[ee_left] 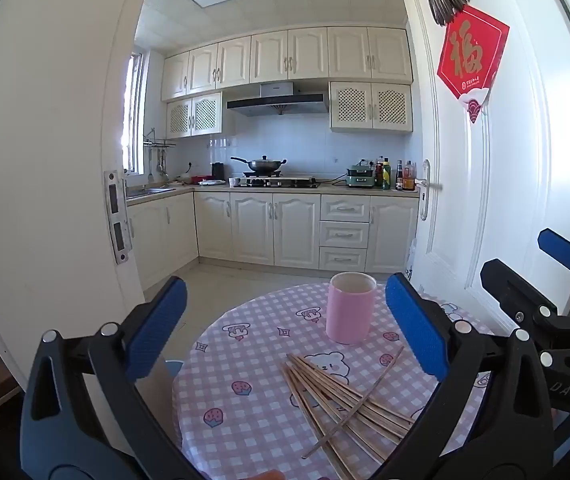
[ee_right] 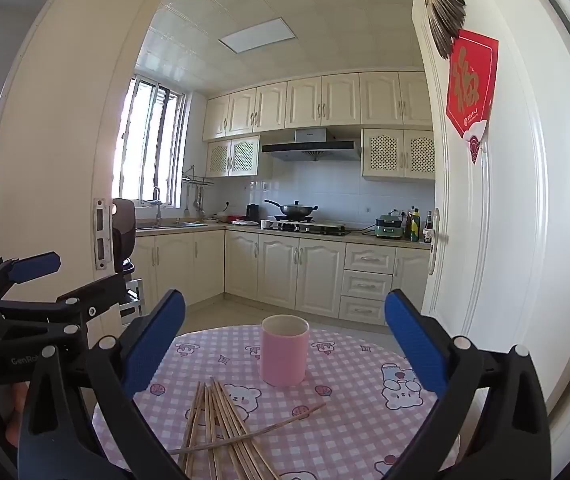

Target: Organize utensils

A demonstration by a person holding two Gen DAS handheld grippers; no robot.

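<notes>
My left gripper point(ee_left: 285, 320) hangs over the near rim of the round table point(ee_left: 221, 432), jaws spread wide, nothing between them. My right gripper point(ee_right: 285, 336) beside it stands just as wide and just as empty; each shows in the other's view, at 3 o'clock from the left and at 9 o'clock from the right.

The table's curved edge drops away at 7 o'clock in the left view, bare floor beyond it. Checked pink cloth with bear prints covers the top.

The chopsticks point(ee_left: 341, 396) lie at 6 o'clock, nearest me: a loose fan of thin wooden sticks, tips converging toward the table's middle, with one paler stick laid crosswise over the rest. Open cloth all round them.

The pink cup point(ee_left: 349, 307) stands upright at 12 o'clock beyond the sticks, apart from them, mouth open, pale inside.

Beyond the far rim, a white door point(ee_left: 485, 184) stands open at 2 o'clock and the kitchen floor lies clear up to the cabinets point(ee_left: 273, 228).
</notes>
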